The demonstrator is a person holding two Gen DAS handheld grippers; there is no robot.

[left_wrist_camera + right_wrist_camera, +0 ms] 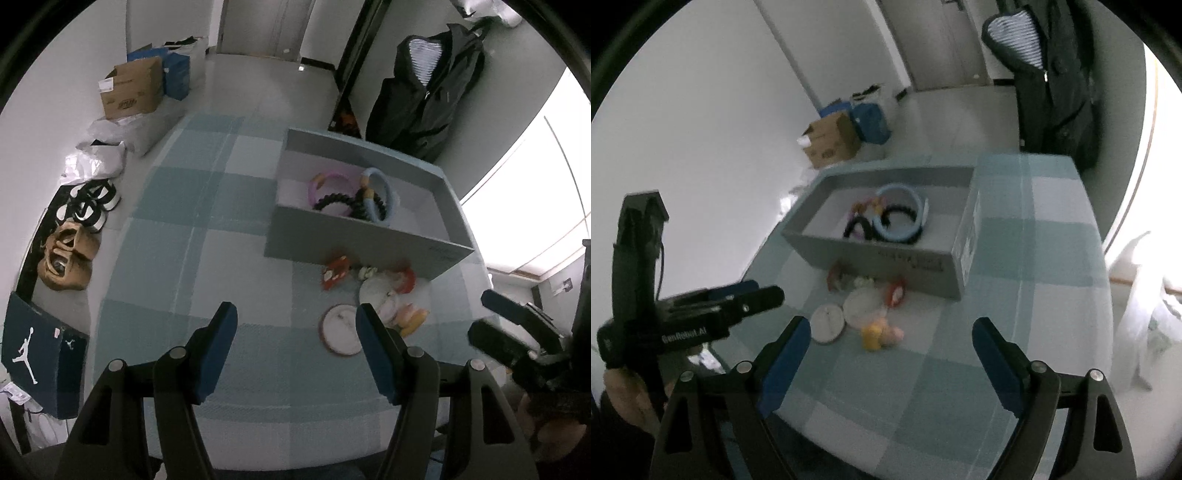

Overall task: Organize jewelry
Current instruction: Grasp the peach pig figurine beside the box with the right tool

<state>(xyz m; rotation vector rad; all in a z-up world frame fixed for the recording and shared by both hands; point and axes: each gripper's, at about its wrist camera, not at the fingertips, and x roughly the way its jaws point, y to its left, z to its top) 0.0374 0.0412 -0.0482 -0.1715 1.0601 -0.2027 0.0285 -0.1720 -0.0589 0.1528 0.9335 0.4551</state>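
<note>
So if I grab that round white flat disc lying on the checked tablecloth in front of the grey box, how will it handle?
The round white flat disc lies flush on the checked tablecloth, so it probably slides rather than rolls. Its low rim likely gives little to grip. It looks stiff and light.

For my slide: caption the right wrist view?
Open right claw above loose jewelry beside a grey box.

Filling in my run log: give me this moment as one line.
left gripper: open, empty | right gripper: open, empty | grey box: holds hair bands | loose pieces: on checked cloth before box
</note>
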